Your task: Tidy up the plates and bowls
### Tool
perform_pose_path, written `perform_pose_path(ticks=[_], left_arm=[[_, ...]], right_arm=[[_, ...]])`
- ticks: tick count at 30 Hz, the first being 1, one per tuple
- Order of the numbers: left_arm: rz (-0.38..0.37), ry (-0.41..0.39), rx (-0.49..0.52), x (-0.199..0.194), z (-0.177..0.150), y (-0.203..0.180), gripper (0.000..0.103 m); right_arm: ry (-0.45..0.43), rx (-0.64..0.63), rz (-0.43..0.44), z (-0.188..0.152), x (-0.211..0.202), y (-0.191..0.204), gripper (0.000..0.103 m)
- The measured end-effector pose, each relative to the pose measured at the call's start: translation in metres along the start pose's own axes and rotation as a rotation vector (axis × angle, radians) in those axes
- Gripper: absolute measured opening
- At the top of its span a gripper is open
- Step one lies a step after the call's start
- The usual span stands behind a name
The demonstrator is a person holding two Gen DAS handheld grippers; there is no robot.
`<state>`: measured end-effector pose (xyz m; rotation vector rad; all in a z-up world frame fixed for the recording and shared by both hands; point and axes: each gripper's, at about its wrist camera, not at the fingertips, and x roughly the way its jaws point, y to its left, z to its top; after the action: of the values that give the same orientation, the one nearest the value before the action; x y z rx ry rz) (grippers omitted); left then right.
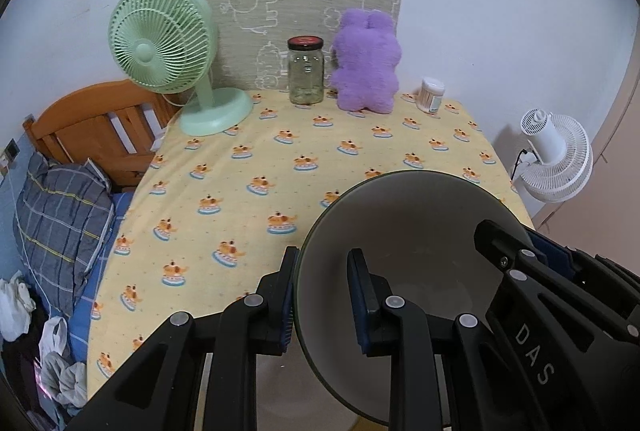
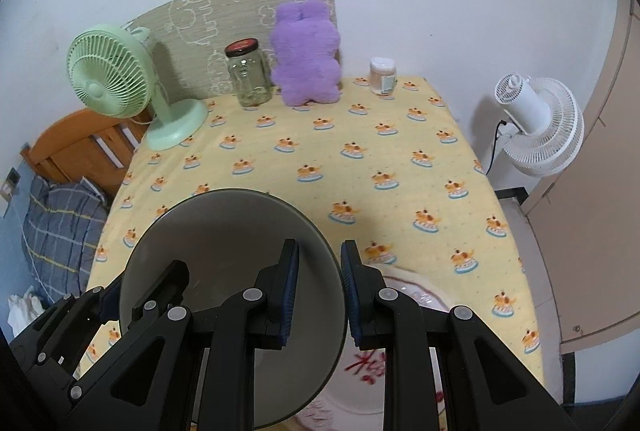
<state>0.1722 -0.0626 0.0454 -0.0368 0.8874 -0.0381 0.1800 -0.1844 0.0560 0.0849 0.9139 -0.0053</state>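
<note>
A grey bowl [image 1: 416, 227] hangs tilted above the yellow patterned tablecloth [image 1: 248, 199], carried between both grippers. My left gripper [image 1: 323, 259] is shut on the bowl's left rim, one pad inside and one outside. The right gripper [image 1: 510, 251] clamps the opposite rim. In the right wrist view the same bowl [image 2: 224, 243] fills the lower left, with my right gripper [image 2: 320, 251] shut on its right rim and the left gripper [image 2: 134, 291] on the far side. Under the bowl lies a white plate [image 2: 404, 367] with red markings, partly hidden.
Along the table's back edge stand a green fan [image 1: 168, 43], a glass jar [image 1: 306, 71] with a dark lid, a purple plush toy [image 1: 366, 63] and a small white container [image 1: 431, 95]. A white fan [image 2: 536, 127] is mounted right of the table. A bed with a checked pillow [image 1: 60, 215] lies left.
</note>
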Motion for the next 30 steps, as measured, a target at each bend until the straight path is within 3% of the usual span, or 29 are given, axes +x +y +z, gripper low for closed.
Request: perform_pose_path(ticks=[15, 30], left_arm=[[-0.007, 0.029, -0.005, -0.004, -0.024, 0.055, 0.022], [0.003, 0.109, -0.024, 0.012, -0.055, 0.079, 0.022]], right_arm=[[0.02, -0.01, -0.003, -0.028, -0.002, 0.058, 0.025], [0.1, -0.046, 0.004, -0.059, 0.017, 0.081, 0.025]])
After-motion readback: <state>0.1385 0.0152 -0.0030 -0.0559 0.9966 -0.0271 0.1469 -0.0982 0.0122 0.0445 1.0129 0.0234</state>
